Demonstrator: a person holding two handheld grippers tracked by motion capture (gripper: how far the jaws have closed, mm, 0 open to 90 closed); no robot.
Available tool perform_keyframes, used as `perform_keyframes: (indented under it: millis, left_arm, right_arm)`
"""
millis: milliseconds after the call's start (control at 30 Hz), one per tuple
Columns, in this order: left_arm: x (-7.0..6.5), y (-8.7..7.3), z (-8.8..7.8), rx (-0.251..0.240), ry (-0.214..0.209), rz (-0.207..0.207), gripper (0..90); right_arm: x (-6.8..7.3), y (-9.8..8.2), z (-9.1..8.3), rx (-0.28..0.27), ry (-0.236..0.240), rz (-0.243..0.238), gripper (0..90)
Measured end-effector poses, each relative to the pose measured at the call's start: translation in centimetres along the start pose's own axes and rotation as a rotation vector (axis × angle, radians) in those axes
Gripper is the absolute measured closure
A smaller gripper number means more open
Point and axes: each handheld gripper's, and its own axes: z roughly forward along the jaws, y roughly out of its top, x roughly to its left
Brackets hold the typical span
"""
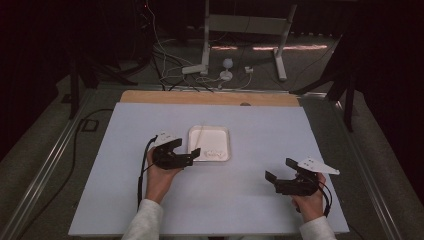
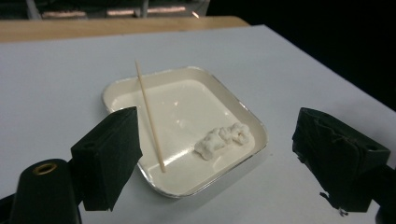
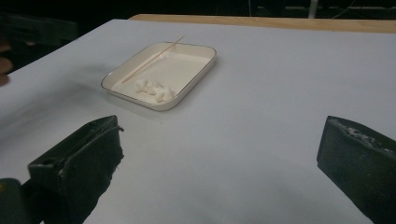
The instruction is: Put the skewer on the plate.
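**Both tongs spread, dish and stick lying free**

The pale table (image 1: 125, 200) carries everything, and both tongs hover over its near half. The right gripper (image 1: 276, 172) sits well apart from the dish, off to that dish's right and nearer the person, its jaws spread wide with bare tabletop between them. The left gripper (image 1: 196, 153) hangs just at the dish's near left edge, jaws likewise spread and pinching nothing.

The square white dish (image 2: 254, 122) lies directly ahead of the left tongs, between the lines of their jaws in the left gripper view. Inside it, a thin wooden stick (image 2: 149, 116) leans from the floor up over the far rim, closer to the left-hand jaw. A small white crumpled lump (image 2: 222, 139) rests in the dish beside the stick.
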Motion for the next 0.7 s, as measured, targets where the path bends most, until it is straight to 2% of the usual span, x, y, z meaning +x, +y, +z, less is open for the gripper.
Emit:
perform_keyframes:
  millis: [200,300,700]
  left_arm:
    - [1.0,-0.8,-2.8,-0.023,0.009,0.024,8.1]
    - [1.3,-1.4,-4.2,-0.042,0.042,0.049,1.8]
    - [2.6,-3.7,-9.1,-0.147,0.11,0.117,0.5]
  right_arm:
    - [0.1,0.0,-0.1,-0.006,-0.005,-0.008,0.0]
    - [0.2,-0.1,-0.1,-0.012,-0.004,-0.011,0.0]
    - [0.8,-0.1,0.0,-0.032,-0.003,-0.04,0.0]
